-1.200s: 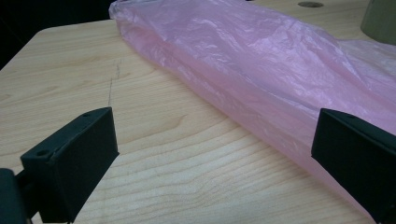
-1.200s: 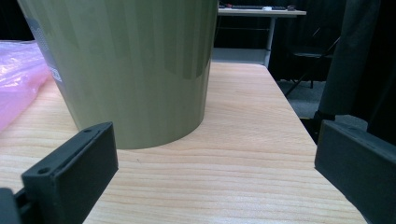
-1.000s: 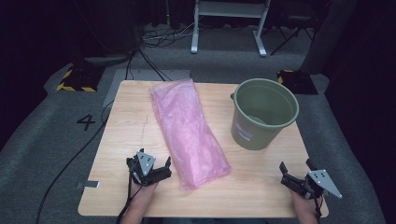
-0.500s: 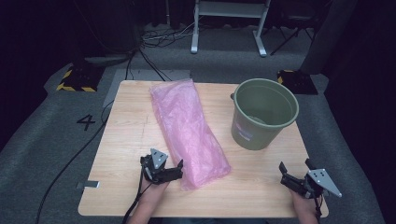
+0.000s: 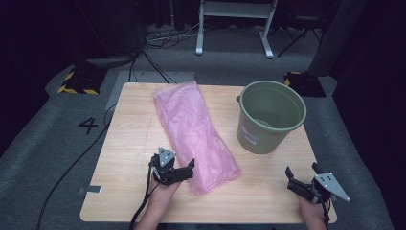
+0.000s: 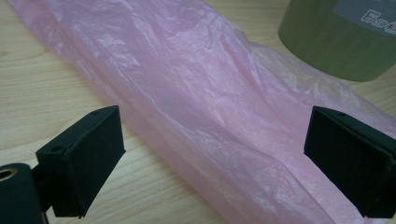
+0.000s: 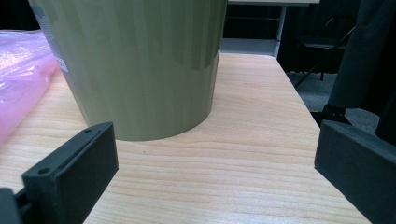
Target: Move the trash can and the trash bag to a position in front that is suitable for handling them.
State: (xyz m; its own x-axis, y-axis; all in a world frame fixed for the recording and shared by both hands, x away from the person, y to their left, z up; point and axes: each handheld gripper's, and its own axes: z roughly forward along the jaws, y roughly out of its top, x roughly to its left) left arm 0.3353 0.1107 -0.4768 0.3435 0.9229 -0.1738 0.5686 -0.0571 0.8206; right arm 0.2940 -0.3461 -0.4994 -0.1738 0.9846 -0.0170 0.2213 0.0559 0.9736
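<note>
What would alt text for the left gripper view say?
A crumpled pink plastic bag lies across a wooden table, framed by the left gripper's two open black jaws. A green bucket stands at the top right.

Right gripper (image 7: 212, 186): its two black jaws rise from the bottom corners, standing wide apart, with nothing but bare wood between them.
Green bucket (image 7: 135, 60): upright on the table, just beyond the jaws and left of centre; smooth olive wall with faint vertical sheen, tapering towards its base; part of a pale label shows at its left edge.
Pink plastic bag (image 7: 21, 79): crinkled and translucent, lying flat on the table at the far left, beside the bucket.
Table (image 7: 243, 140): light wood grain, its right edge running away towards the far side.
Background: dark room beyond the table, grey floor at the right.
</note>
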